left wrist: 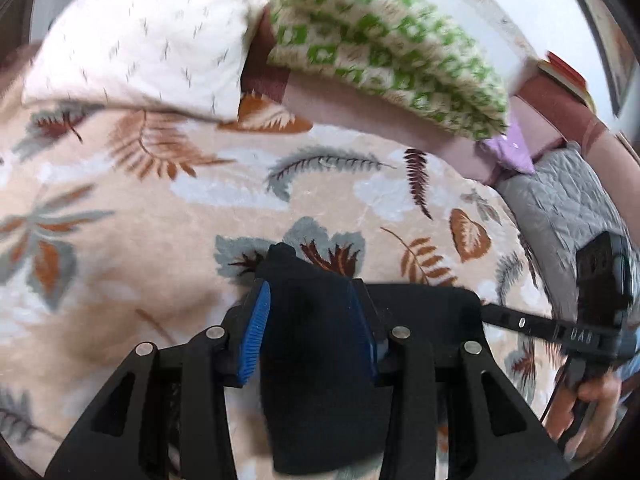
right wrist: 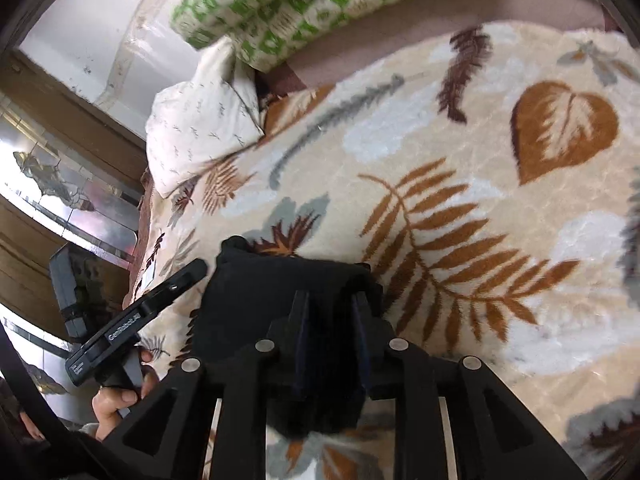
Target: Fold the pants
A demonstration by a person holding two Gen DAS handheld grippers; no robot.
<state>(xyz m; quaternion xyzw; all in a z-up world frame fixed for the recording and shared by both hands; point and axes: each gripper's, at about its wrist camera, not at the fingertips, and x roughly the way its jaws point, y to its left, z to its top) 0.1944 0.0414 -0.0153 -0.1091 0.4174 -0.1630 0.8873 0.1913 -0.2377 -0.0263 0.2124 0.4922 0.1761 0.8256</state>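
Observation:
The black pants (left wrist: pixel 316 360) hang as a bunched fold between the blue-padded fingers of my left gripper (left wrist: pixel 310 300), which is shut on them above the leaf-print blanket (left wrist: pixel 168 216). In the right wrist view the same black pants (right wrist: pixel 280 300) are pinched between the fingers of my right gripper (right wrist: pixel 332 312), also shut on the cloth. The two grippers hold the fabric close together; the right gripper's body shows at the right edge of the left wrist view (left wrist: pixel 600 280), and the left gripper's body at the left of the right wrist view (right wrist: pixel 132 320).
A white pillow (left wrist: pixel 136 48) and a green-checked pillow (left wrist: pixel 384 40) lie at the bed's head. A grey quilt (left wrist: pixel 560 204) and a purple item (left wrist: pixel 508 152) sit at the bed's right. A wooden, mirrored cabinet (right wrist: pixel 60 184) stands beside the bed.

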